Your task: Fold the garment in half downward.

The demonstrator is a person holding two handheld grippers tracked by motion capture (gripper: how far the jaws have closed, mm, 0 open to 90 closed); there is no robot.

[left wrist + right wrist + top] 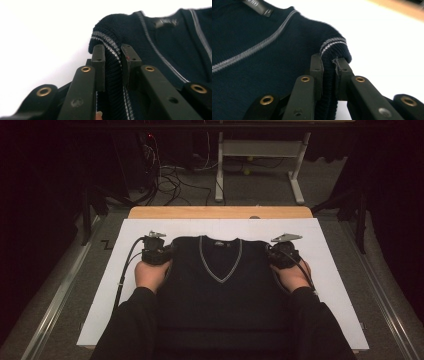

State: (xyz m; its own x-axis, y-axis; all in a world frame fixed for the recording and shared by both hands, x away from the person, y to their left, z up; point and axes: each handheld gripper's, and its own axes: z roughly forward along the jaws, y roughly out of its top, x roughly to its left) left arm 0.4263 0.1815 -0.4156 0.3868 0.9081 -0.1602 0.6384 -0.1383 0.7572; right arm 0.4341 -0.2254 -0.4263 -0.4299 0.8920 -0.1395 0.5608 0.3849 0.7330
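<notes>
A dark navy sleeveless V-neck sweater (220, 290) with grey trim lies flat on a white board (325, 270), neck away from me. My left gripper (167, 251) sits at its left shoulder. In the left gripper view the left gripper (113, 53) is shut on the ribbed, grey-striped armhole edge (110, 47), which bunches up between the pads. My right gripper (271, 252) is at the right shoulder. The right gripper view shows the right gripper (328, 62) pinching the striped armhole edge (333, 43) there.
The white board rests on a wooden table (220, 212) whose far edge shows beyond it. Bare board lies left and right of the sweater. Past the table stand a white metal frame (260, 165) and tangled cables (175, 180) on grey carpet.
</notes>
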